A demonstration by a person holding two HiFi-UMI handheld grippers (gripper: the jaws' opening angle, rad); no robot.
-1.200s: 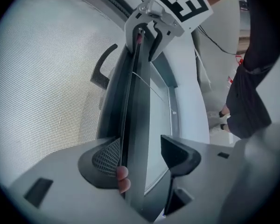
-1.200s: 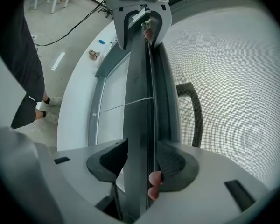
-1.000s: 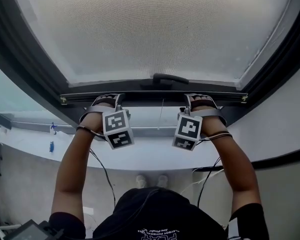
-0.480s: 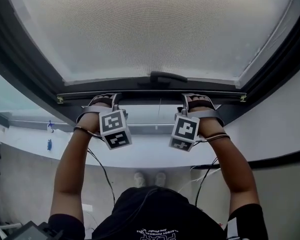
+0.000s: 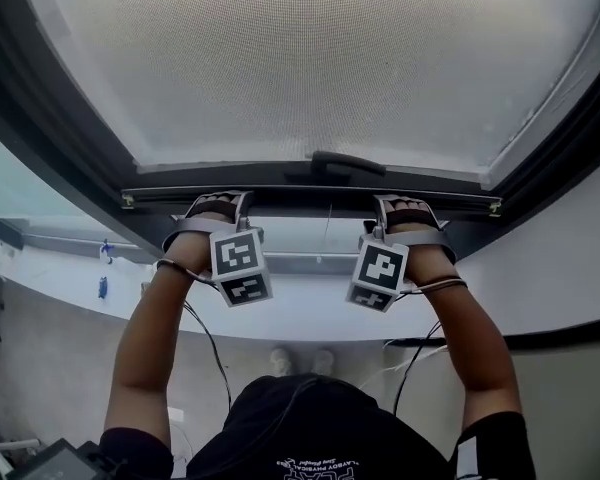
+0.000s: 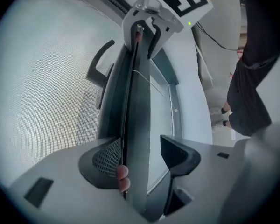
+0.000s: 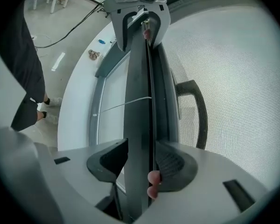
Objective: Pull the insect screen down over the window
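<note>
Insect screen (image 5: 310, 58) covers most of window; bottom bar (image 5: 310, 195) low, glass strip (image 5: 290, 236) below uncovered. Bar clamped by right gripper (image 5: 405, 204), straddled by left gripper (image 5: 217, 201), one jaw clear. Left grip to be closed, bar kept level, pulled evenly.

Insect screen (image 5: 310, 58): fine grey mesh, stretched flat, fills most of the dark window frame (image 5: 40, 118). Ends in a dark bottom bar (image 5: 310, 196), level from side to side. Carries a curved black handle (image 5: 345, 160) just above the middle of that bar. Leaves a thin strip of bare glass (image 5: 290, 235) below the bar. Thin white string (image 5: 327, 218) hanging across that strip.
</note>
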